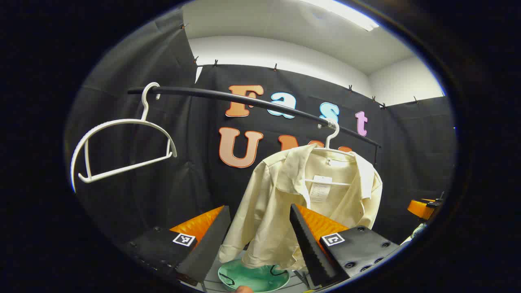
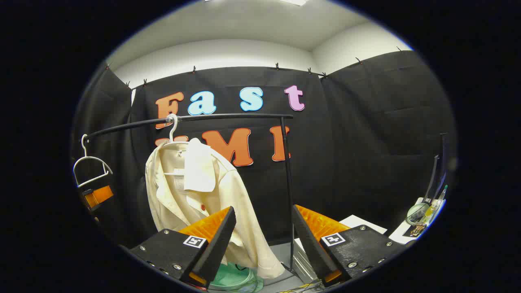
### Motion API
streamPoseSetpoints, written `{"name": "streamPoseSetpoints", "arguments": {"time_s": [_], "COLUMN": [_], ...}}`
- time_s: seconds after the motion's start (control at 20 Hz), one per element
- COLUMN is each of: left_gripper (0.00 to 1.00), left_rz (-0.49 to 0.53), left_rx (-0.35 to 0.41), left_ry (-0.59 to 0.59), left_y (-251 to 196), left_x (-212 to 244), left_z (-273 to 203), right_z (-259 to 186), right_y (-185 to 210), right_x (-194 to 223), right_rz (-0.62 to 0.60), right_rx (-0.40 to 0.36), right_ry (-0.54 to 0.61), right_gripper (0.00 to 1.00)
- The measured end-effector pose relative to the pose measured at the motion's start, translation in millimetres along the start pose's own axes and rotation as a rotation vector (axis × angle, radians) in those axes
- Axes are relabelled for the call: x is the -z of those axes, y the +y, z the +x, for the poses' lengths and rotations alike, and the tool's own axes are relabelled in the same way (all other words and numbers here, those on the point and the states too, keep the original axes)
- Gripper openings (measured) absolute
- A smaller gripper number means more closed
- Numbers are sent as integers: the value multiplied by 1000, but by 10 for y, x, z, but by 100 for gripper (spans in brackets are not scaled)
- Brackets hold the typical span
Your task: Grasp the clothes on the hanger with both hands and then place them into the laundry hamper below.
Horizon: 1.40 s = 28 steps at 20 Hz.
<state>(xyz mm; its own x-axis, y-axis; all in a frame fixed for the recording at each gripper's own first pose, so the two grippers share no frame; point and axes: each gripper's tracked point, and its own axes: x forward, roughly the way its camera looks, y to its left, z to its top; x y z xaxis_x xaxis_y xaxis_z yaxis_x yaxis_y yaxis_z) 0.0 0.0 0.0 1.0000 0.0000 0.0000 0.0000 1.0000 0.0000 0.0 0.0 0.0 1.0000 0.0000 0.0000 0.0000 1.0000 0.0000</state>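
While nothing is gripped yet: both grippers hang short of the garment, so the approach is the step in hand
Shirt: cream shirt hangs on a white hanger from the black rail
Hamper: green laundry hamper sits directly below the hem
Left gripper: fingers wide, shirt framed between them, apart from it
Right gripper: fingers wide, shirt to its left
Spare: empty hanger farther along the rail
Next: probably close in on each shoulder, then lift off the hanger
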Motion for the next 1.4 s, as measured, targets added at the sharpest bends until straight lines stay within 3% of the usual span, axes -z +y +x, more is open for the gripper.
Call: {"name": "streamPoseSetpoints", "arguments": {"time_s": [0.15,0.4,0.85,1.4], "left_gripper": [96,97,97,100], "left_rz": [5,11,18,27], "left_rx": [1,-32,-66,-108], "left_ry": [2,-8,-12,-5], "left_y": [-4,69,180,392], "left_x": [-1,-49,-83,-57], "left_z": [-37,-70,-75,-70], "right_z": [-25,-14,33,68], "right_y": [57,184,329,1077], "right_x": [2,10,63,234], "right_rz": [-20,-58,-49,-78], "right_rx": [-4,-34,-63,-165], "right_ry": [-2,-3,10,42], "right_gripper": [80,78,93,93]}}
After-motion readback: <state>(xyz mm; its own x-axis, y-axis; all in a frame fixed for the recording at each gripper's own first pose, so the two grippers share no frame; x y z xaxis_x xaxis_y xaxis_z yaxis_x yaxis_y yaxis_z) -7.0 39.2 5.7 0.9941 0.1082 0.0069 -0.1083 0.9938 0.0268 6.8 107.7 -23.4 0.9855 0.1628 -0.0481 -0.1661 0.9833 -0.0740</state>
